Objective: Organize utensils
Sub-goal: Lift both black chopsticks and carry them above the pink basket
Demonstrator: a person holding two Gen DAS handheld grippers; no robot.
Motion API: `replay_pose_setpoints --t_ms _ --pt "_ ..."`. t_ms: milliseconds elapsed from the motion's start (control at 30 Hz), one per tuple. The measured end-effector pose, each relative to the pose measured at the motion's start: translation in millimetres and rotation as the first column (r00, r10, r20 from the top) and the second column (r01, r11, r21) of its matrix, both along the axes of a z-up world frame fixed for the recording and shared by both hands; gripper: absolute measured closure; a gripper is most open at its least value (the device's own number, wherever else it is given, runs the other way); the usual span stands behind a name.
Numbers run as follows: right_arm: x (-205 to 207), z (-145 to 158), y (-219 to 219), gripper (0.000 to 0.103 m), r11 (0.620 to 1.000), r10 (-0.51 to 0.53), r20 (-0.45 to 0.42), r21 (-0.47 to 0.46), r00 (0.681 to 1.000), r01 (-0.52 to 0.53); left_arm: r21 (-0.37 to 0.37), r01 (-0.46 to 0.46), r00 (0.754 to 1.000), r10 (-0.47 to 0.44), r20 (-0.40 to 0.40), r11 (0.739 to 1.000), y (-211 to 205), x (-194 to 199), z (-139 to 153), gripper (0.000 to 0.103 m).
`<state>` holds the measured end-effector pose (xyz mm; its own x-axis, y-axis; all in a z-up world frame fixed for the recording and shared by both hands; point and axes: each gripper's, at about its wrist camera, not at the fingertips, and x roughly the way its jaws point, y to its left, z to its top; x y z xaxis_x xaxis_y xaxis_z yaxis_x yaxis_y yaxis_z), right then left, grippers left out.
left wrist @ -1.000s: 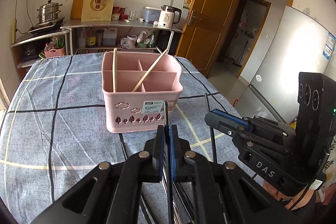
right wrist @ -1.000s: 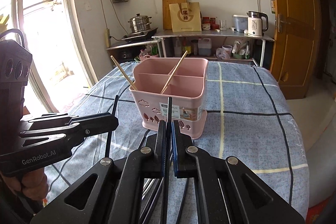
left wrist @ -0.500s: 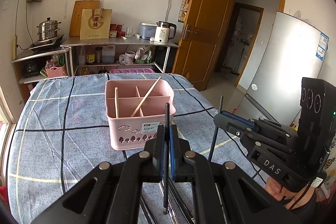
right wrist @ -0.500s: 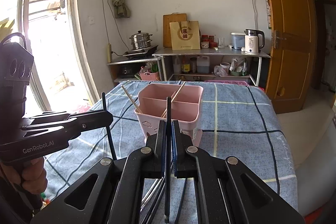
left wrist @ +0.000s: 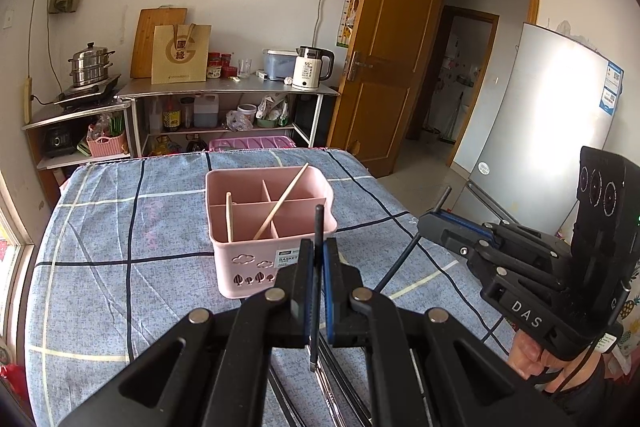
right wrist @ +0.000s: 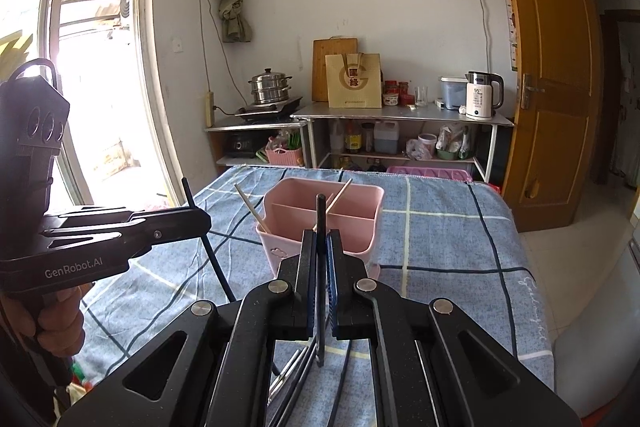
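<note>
Left wrist view shows the most change: the pink plastic basket with four sections (left wrist: 269,227) looks smaller and farther off than it did a second ago, and more of the room shows above it, because both hands have lifted up from the blue checked cloth on the table (left wrist: 100,247). Going from left to right, the basket stands in the middle of the cloth with two pale wooden chopsticks (left wrist: 282,202) leaning inside it. Next comes the left gripper (left wrist: 316,267), its fingers squeezed together on a thin black chopstick (left wrist: 318,227) that pokes up above them. Off to the right, the right gripper (left wrist: 434,221) is clamped on another thin black stick (left wrist: 442,197), held up in the air, well apart from the basket. In the right wrist view that stick (right wrist: 320,215) stands between the shut blue pads, with the basket (right wrist: 320,223) just past it. More dark utensils (right wrist: 296,379) lie on the cloth below. I think the picking up is done and each stick now has to go over to the basket and drop into a section.
</note>
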<state>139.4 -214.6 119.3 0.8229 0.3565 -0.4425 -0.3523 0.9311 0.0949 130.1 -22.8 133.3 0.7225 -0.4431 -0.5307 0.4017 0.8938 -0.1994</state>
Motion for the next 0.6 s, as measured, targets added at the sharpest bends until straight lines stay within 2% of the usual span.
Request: replay_pose_setpoints --t_ms 267,600 --pt "8.8 15.1 4.6 0.098 1.0 0.016 0.033 -0.017 0.999 -0.016 0.002 -0.003 1.0 0.003 -0.003 1.0 6.7 18.1 14.8 0.098" --pt "20.5 48.7 13.4 0.098 0.999 0.032 0.104 -0.023 0.994 -0.03 -0.009 -0.021 0.999 0.021 0.036 1.0 20.4 40.1 56.2 0.098"
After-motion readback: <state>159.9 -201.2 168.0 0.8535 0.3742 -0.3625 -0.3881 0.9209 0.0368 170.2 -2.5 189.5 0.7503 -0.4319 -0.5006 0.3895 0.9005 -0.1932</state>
